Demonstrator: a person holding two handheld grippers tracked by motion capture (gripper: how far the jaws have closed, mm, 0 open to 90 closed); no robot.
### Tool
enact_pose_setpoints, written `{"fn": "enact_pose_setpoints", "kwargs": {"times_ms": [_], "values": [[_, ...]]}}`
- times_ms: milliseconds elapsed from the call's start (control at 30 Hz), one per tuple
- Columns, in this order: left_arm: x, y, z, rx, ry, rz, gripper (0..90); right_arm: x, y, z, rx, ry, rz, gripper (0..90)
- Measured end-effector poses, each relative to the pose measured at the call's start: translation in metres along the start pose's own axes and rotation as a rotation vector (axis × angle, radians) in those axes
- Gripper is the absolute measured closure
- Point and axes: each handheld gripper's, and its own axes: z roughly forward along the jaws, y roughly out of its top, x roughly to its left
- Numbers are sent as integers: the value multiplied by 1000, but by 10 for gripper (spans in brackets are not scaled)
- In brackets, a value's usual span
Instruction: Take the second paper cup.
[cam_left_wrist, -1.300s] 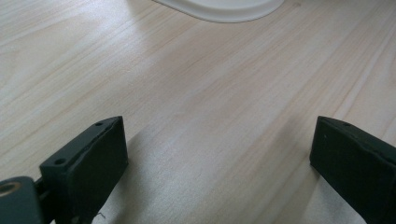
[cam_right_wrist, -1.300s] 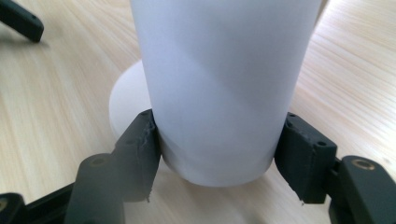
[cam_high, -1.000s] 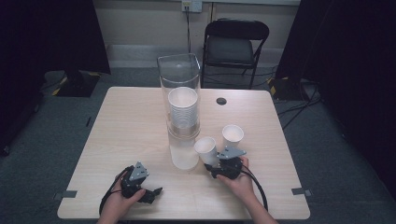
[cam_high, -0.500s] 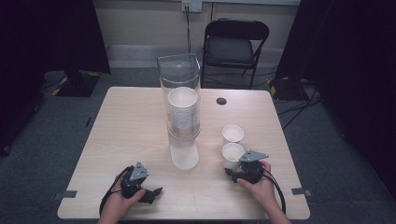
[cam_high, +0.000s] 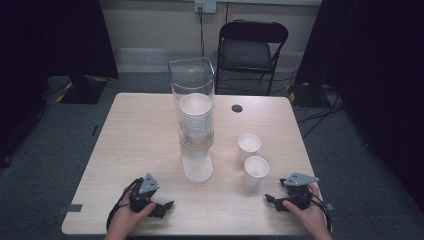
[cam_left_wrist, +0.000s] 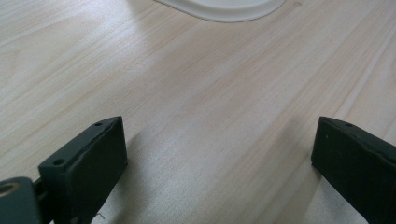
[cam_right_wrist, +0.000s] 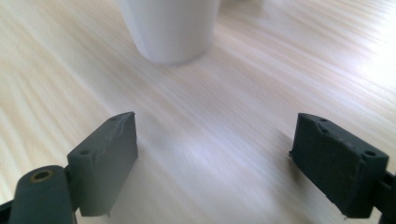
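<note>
On the desk (cam_high: 150, 130), two cups (cam_high: 255, 170) stood upright; both grippers, left (cam_high: 161, 207) and right (cam_high: 274, 201), rested with jaws apart, empty.

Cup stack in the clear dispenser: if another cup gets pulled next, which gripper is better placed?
Probably the left gripper: it sits open close to the dispenser's base. The right gripper, also open, lies farther off, with the near cup partly in its way.

The left tongs (cam_left_wrist: 219, 158) stand wide apart at the bottom corners of the frame, nothing between them, low over the pale wood worktop (cam_left_wrist: 196, 93); a white rounded base (cam_left_wrist: 224, 7) edges the top
</note>
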Motion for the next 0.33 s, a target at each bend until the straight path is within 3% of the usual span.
{"fn": "enact_pose_setpoints", "kwargs": {"times_ms": [333], "values": [[0, 0, 0, -1, -1, -2, 29, -6, -6, -7, 2, 9, 0, 131]]}}
